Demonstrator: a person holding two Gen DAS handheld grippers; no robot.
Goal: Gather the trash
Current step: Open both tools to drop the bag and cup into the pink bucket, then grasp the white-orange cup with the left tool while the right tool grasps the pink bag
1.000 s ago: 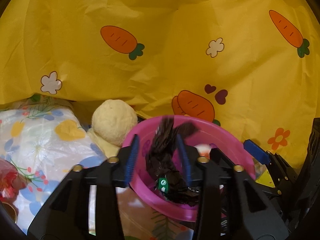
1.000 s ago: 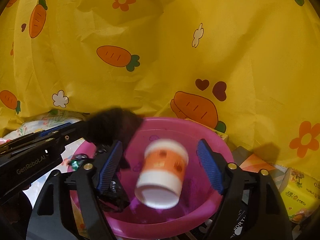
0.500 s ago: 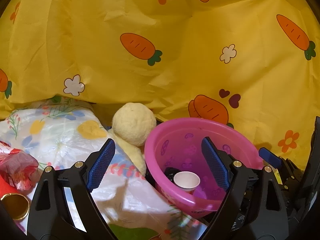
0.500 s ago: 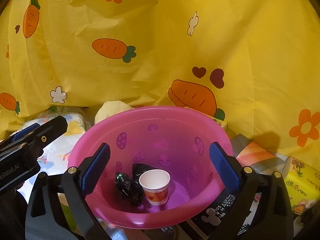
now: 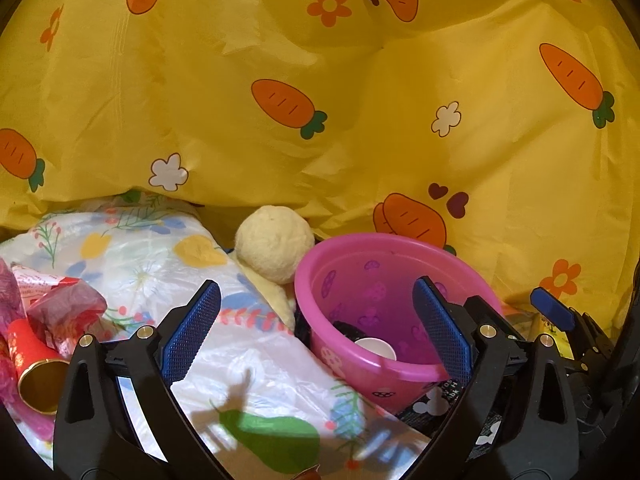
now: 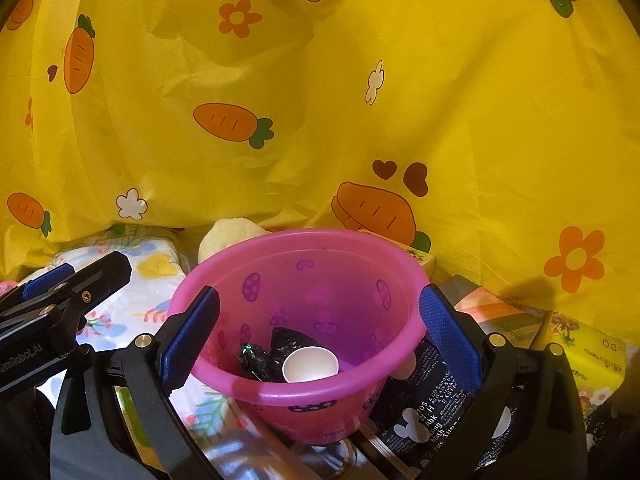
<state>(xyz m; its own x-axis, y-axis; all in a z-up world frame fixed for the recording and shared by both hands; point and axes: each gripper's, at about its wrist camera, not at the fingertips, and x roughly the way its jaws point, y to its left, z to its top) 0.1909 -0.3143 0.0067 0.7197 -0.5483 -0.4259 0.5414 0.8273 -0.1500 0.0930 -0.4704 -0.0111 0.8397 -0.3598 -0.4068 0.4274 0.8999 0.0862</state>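
I hold both my left gripper (image 5: 316, 332) and right gripper (image 6: 320, 338) spread wide and empty; paper cup (image 6: 310, 365) and black bag (image 6: 264, 356) lie inside the pink basin (image 6: 304, 394), which collects trash.

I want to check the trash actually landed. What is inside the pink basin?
The pink basin holds a white paper cup and a crumpled black bag touching it. The near wall hides the floor in front of them.

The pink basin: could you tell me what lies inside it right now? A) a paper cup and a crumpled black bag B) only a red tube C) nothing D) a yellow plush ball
A: in the right wrist view the pink basin holds a paper cup beside a crumpled black bag.
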